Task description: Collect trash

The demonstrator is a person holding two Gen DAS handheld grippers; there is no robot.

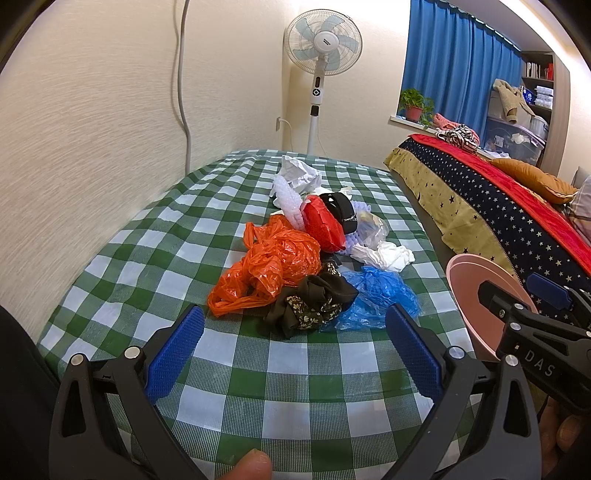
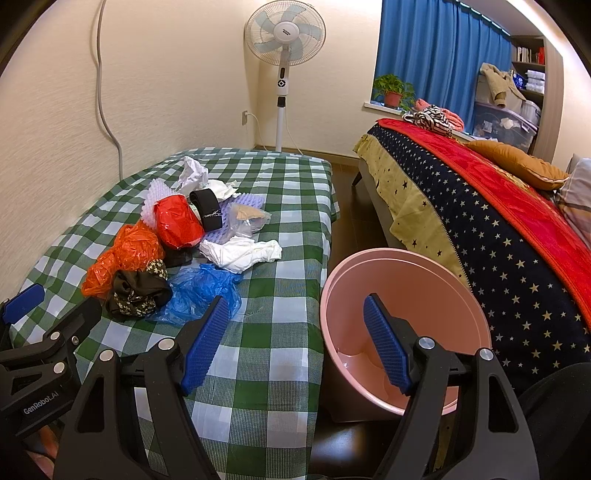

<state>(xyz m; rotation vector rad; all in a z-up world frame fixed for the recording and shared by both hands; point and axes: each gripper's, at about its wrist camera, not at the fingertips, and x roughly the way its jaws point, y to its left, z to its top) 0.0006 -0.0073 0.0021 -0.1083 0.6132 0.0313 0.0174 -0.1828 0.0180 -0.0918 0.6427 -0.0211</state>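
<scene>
One orange plastic bag [image 1: 269,266], one dark floral cloth [image 1: 314,301] and one blue plastic bag [image 1: 376,295] are lying heaped on the green-checked table [image 1: 258,369], both the left gripper [image 1: 293,350] and right gripper [image 2: 299,343] hovering wide apart, empty, angling downward, one pink bin [image 2: 406,266] sitting beside the star-patterned bed [image 2: 498,258].

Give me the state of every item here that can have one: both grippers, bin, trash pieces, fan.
Left gripper: jaws open, empty.
Right gripper: jaws open, empty.
Pink round plastic bin: empty, beside table.
Orange plastic bag: crumpled, on table.
Blue plastic bag: crumpled, on table.
White pedestal fan: plugged in.
</scene>
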